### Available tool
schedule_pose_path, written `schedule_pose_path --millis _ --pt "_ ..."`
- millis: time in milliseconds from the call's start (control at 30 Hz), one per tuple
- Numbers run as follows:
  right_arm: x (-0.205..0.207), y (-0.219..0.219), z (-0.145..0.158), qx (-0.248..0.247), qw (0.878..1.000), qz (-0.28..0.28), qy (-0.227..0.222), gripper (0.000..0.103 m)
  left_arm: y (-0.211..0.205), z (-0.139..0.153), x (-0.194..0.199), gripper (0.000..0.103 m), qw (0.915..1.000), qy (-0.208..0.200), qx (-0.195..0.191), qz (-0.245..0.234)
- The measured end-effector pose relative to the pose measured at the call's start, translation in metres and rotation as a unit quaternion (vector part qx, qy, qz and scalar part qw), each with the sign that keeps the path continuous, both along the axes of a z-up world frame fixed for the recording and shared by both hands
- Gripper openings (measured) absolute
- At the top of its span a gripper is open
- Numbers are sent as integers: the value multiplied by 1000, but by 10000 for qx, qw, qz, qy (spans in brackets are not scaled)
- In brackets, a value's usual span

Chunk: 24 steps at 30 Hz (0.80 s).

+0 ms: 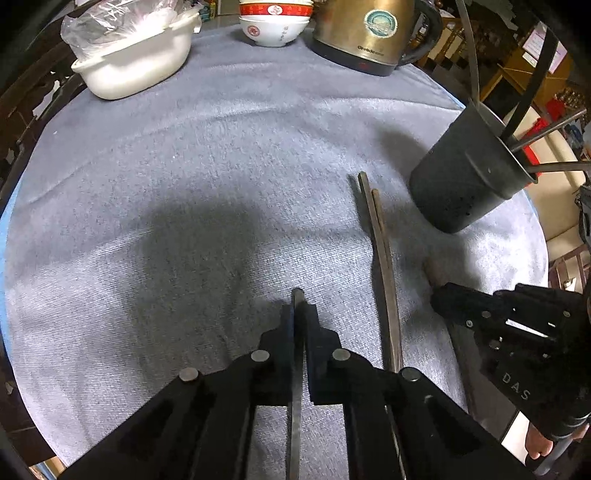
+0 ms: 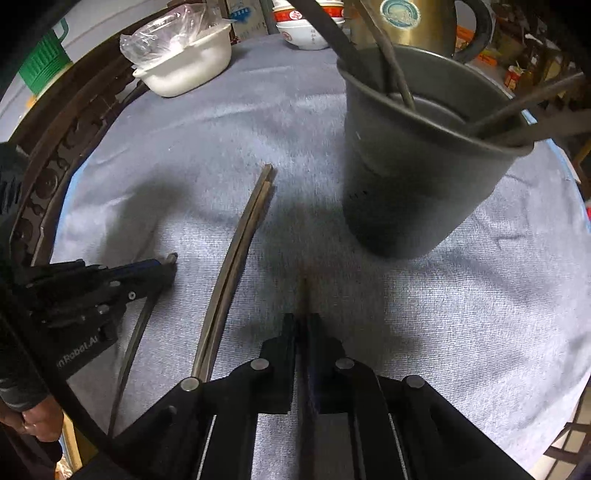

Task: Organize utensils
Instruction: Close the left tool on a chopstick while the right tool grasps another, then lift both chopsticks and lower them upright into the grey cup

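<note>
Two tools, both pointing down at the desk (image 1: 184, 155) with its grey cloth. Left tool (image 1: 298, 306) squeezed tight on one dark chopstick (image 1: 296, 369). Right tool (image 2: 303, 321) squeezed tight on another thin stick (image 2: 303, 291). Two more chopsticks (image 1: 382, 258) lying side by side on the cloth between the tools. Dark cup (image 2: 413, 177) just ahead of the right tool, standing up, with utensils poking out. White dish (image 1: 133, 66), bowls (image 1: 273, 22) and kettle (image 1: 369, 33) at the far edge.
</note>
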State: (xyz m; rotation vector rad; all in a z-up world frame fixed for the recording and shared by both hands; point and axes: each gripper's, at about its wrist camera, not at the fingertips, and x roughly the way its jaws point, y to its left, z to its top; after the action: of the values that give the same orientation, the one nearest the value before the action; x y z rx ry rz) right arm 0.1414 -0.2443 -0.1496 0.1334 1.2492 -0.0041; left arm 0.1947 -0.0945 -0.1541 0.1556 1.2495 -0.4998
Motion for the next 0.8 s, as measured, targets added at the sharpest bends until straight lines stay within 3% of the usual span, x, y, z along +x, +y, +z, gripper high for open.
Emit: schedule_pose_path --millis 133,300,600,800 --pt "-9 -10 8 378 9990 -16 -254 6 3 17 -13 5 9992 -365 -124 43" --pt "-31 -17 52 595 9927 84 -1047 6 12 62 -28 5 9949 -916 -400 170" --pt "-67 -15 121 780 9715 143 -2234 6 31 148 -54 5 9760 -1907 -987 355" --pt "-85 -10 158 766 9551 144 -2858 6 35 177 -68 5 9643 -2336 -1193 354"
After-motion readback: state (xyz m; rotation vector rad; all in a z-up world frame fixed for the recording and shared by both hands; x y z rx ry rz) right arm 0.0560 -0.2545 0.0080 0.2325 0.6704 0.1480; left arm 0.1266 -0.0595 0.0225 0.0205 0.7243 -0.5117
